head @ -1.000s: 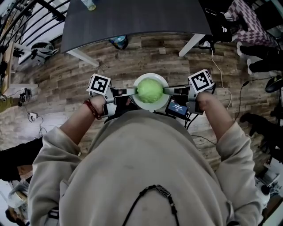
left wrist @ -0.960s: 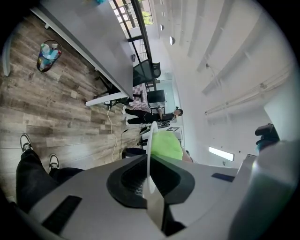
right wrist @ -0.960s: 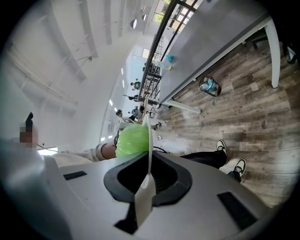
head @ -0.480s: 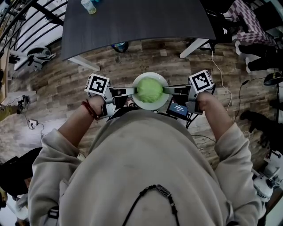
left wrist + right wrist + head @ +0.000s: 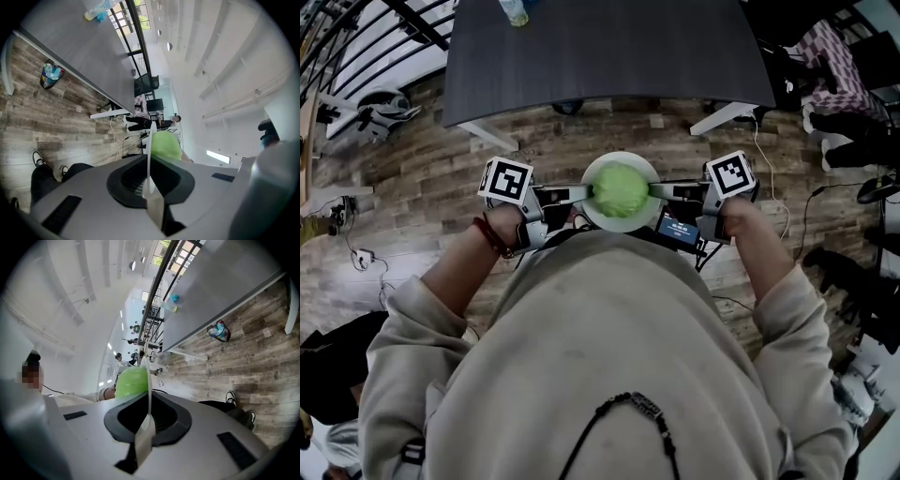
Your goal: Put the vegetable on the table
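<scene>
Head view shows the vegetable (image 5: 621, 190) — perhaps a cabbage — on a plate (image 5: 621, 157), its rim pinched by the left hand-held gripper (image 5: 581, 194) and the right hand-held gripper (image 5: 656, 191), short of the desk (image 5: 609, 47); placing remains.

The head view looks steeply down past the person's chest (image 5: 609, 356) onto the left gripper (image 5: 581, 193), the right gripper (image 5: 656, 191), the wood floor (image 5: 422, 187) and the counter (image 5: 609, 47) ahead. Each gripper view sits close behind its own fingers (image 5: 84, 187), rolled sideways, the two facing each other across the plate (image 5: 591, 173). All three share the plate, the vegetable (image 5: 621, 189) and the counter's near edge.
</scene>
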